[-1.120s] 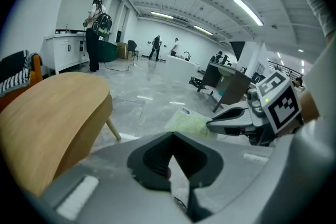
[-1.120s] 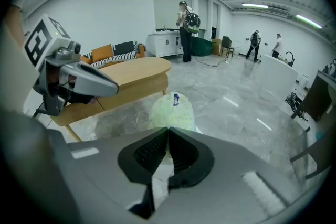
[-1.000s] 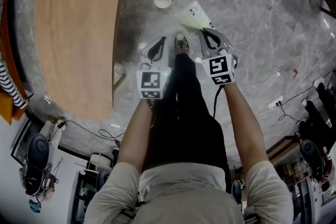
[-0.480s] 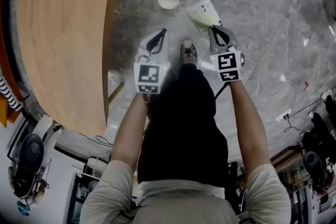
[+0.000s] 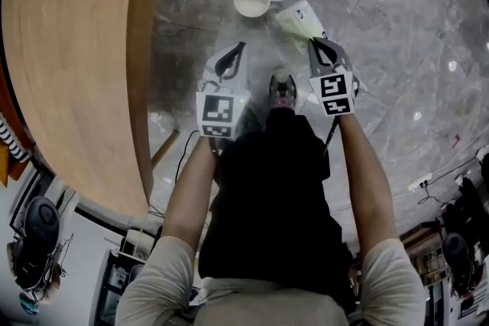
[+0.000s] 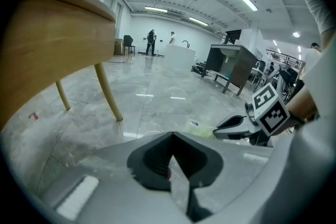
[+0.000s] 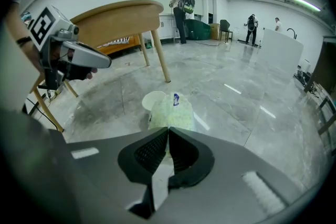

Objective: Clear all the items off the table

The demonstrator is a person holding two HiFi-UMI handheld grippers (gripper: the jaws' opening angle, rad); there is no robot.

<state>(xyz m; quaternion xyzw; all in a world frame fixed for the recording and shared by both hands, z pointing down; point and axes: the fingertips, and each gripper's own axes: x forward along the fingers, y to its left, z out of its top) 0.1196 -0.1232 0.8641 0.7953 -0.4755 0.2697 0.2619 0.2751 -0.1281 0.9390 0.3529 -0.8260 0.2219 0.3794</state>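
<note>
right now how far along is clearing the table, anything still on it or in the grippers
Looks done: the wooden table top shown in the head view is bare; a white cup and a pale green packet sit on the floor. In hand: nothing, the left gripper and right gripper are both shut and empty. Left: nothing visible, though part of the table is out of frame.
</note>
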